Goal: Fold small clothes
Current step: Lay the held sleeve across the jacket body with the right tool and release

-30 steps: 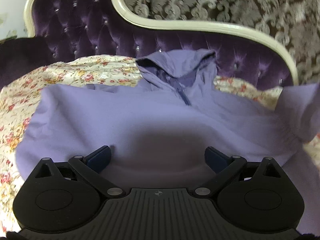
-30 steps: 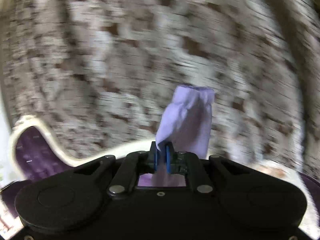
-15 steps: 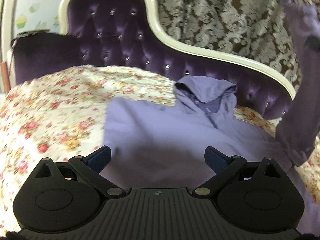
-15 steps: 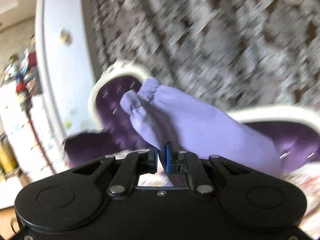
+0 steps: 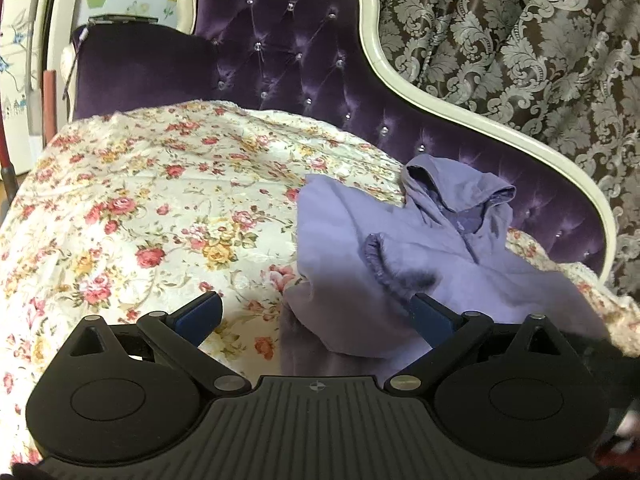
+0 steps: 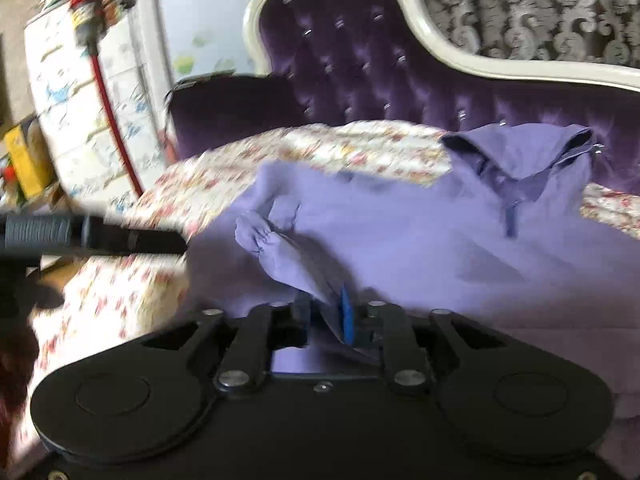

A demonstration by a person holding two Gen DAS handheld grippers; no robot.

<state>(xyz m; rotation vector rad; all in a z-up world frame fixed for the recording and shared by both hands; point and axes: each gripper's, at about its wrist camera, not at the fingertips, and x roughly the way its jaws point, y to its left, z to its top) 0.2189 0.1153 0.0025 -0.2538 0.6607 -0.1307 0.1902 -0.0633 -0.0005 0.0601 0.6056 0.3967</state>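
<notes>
Lavender hoodie (image 5: 460,264) lies spread on the floral cover (image 5: 160,208) of a purple tufted sofa (image 5: 288,52), hood (image 5: 460,196) up toward the backrest at about 1 o'clock in the left wrist view, short zip below it. One sleeve is folded in across the chest; its gathered cuff (image 5: 374,250) sits near the middle of the garment, just ahead of the left tool's right-hand finger. Left hand-held gripper (image 5: 316,316): fingers wide apart, nothing between them, hovering over the hoodie's near left edge where cloth meets the floral cover. Right hand-held gripper (image 6: 326,314): fingers drawn together and clamped on the sleeve (image 6: 296,260), fabric pinched between the blue pads, cuff (image 6: 256,236) bunched out toward 10 o'clock from the grip. Right wrist view is motion-blurred, details soft. In it the hood (image 6: 520,152) lies at 1 o'clock against the backrest, and the other tool's dark body (image 6: 92,236) pokes in from 9 o'clock. Patterned curtain (image 5: 520,32) hangs behind the sofa's cream frame (image 5: 440,100). A white drawer unit (image 6: 88,112) with a red pole leaning on it stands off at 10 o'clock.
</notes>
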